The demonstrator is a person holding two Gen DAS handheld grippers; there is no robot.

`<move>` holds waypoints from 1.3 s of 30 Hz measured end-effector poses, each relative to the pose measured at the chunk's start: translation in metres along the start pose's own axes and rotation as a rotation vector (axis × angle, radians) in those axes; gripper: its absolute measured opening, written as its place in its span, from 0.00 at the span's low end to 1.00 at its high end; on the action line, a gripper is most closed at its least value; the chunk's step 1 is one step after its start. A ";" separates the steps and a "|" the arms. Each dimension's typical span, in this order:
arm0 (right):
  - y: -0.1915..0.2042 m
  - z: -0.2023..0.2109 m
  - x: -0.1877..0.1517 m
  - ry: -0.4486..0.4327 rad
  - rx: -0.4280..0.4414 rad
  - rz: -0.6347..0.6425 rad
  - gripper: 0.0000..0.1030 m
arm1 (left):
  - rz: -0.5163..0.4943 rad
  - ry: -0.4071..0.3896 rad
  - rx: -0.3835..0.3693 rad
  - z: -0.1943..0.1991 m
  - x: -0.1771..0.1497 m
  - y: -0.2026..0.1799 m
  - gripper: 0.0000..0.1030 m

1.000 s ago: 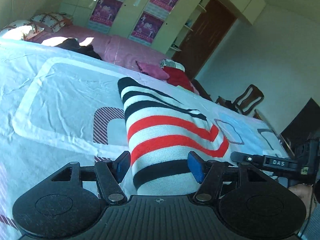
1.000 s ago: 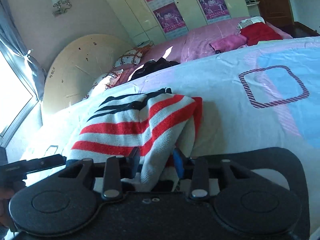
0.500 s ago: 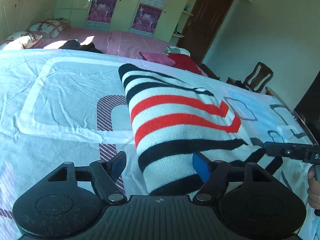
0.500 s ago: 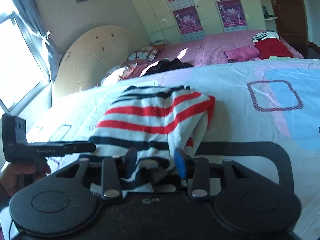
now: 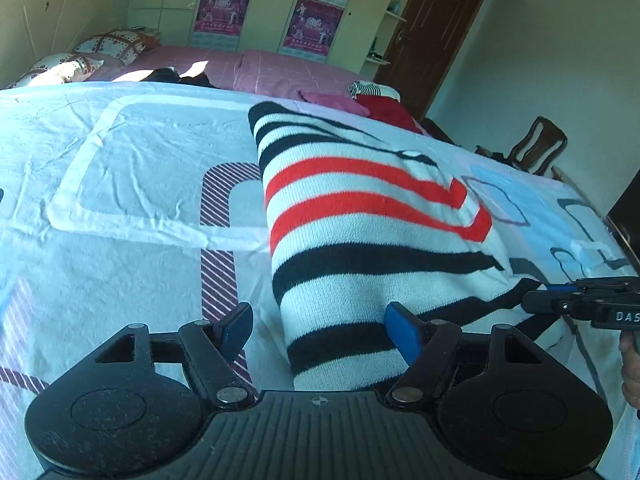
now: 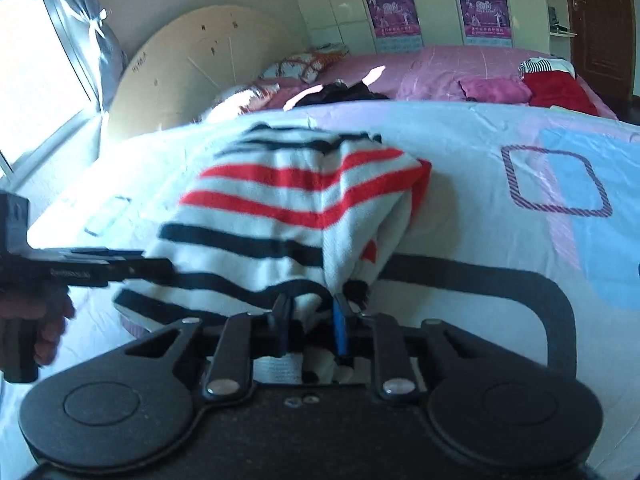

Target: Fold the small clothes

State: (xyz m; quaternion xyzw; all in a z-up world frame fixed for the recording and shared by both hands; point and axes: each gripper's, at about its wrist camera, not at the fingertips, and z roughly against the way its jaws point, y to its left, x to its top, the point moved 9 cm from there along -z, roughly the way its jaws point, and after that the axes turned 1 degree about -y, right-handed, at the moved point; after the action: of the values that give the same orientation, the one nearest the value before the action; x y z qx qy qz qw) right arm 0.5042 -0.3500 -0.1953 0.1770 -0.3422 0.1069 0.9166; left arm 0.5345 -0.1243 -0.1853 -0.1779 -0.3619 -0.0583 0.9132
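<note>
Folding striped red, black and white knitted sweater (image 5: 360, 216): right gripper (image 6: 310, 326) fingers gripping its hem; left gripper (image 5: 320, 328) fingers spread, straddling it; flattening on bed likely following.

Sweater (image 5: 360, 224): white knit, black and red stripes. Bed sheet (image 5: 120, 168): pale blue-white, white and purple-striped rounded squares. Far bed cover (image 5: 256, 68): pink. Garments on it: pink (image 6: 494, 90), red (image 6: 558, 88). Hand-held gripper pads (image 5: 404, 330): blue.
</note>
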 end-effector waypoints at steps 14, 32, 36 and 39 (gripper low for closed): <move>-0.002 0.013 -0.002 -0.048 0.034 -0.011 0.24 | 0.052 -0.064 0.091 0.023 -0.009 -0.001 0.70; -0.024 -0.039 0.040 -0.080 -0.114 -0.090 0.16 | 0.054 0.019 -0.089 -0.049 0.042 0.012 0.72; -0.024 -0.018 0.063 -0.181 -0.138 -0.128 0.25 | 0.014 -0.012 -0.103 -0.038 0.048 0.009 0.72; -0.030 -0.051 0.053 -0.051 -0.167 -0.142 0.28 | 0.012 0.028 -0.080 -0.049 0.046 0.011 0.82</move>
State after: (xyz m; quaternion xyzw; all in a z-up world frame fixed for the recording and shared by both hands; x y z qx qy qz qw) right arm 0.5827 -0.3531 -0.2033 0.1267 -0.3597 0.0082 0.9244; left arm 0.6018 -0.1306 -0.1902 -0.2154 -0.3453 -0.0697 0.9108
